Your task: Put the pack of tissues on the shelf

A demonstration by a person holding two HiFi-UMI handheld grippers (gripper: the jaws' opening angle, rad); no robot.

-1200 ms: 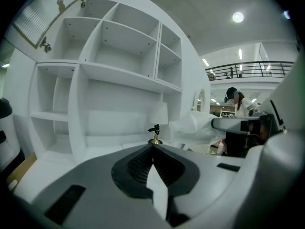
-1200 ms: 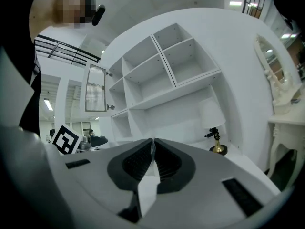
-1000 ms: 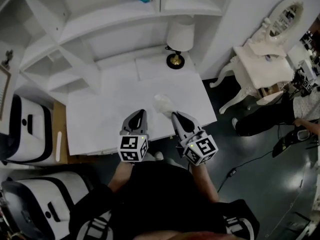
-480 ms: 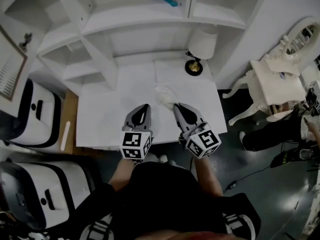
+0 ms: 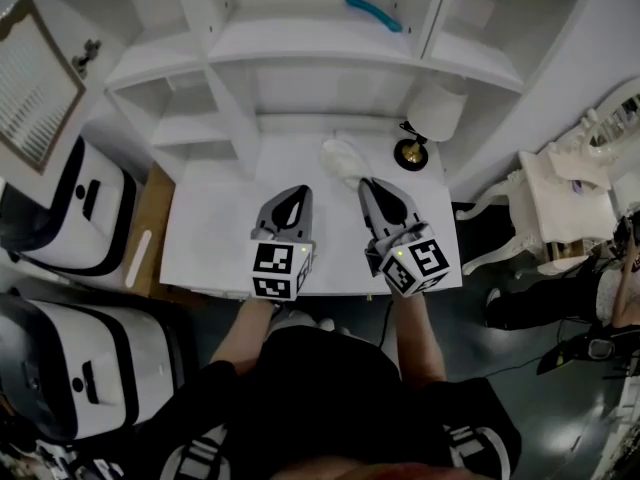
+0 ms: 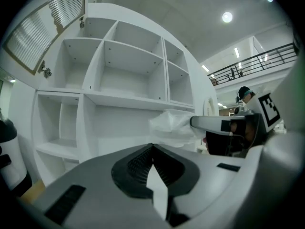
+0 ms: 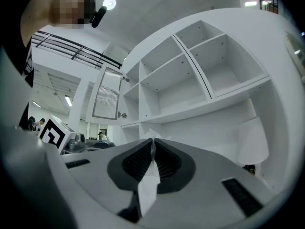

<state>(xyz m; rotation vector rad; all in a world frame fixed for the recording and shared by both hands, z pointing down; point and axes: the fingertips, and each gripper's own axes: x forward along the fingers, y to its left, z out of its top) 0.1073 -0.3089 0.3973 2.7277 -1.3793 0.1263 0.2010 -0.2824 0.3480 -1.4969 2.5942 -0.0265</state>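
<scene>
The pack of tissues (image 5: pixel 341 155) is a soft white plastic bundle hanging off the tip of my right gripper (image 5: pixel 366 182), above the back of the white desk (image 5: pixel 210 238). The right jaws are shut on a thin edge of its wrapper (image 7: pixel 152 146); the rest of the pack is hidden in the right gripper view. From the left gripper view the pack (image 6: pixel 174 125) shows in front of the white shelf (image 6: pixel 124 99). My left gripper (image 5: pixel 298 190) hovers beside it to the left, shut and empty. The shelf (image 5: pixel 310 43) rises straight ahead with bare compartments.
A white table lamp (image 5: pixel 432 116) stands at the desk's back right, close to the pack. A teal object (image 5: pixel 374 12) lies on an upper shelf board. Black-and-white machines (image 5: pixel 80 208) stand at the left, a white dressing table (image 5: pixel 580 183) at the right, and a person (image 5: pixel 530 303) sits beyond it.
Both grippers have moved forward over the desk toward the shelf, the right one carrying the pack from the desk's middle to its back.
</scene>
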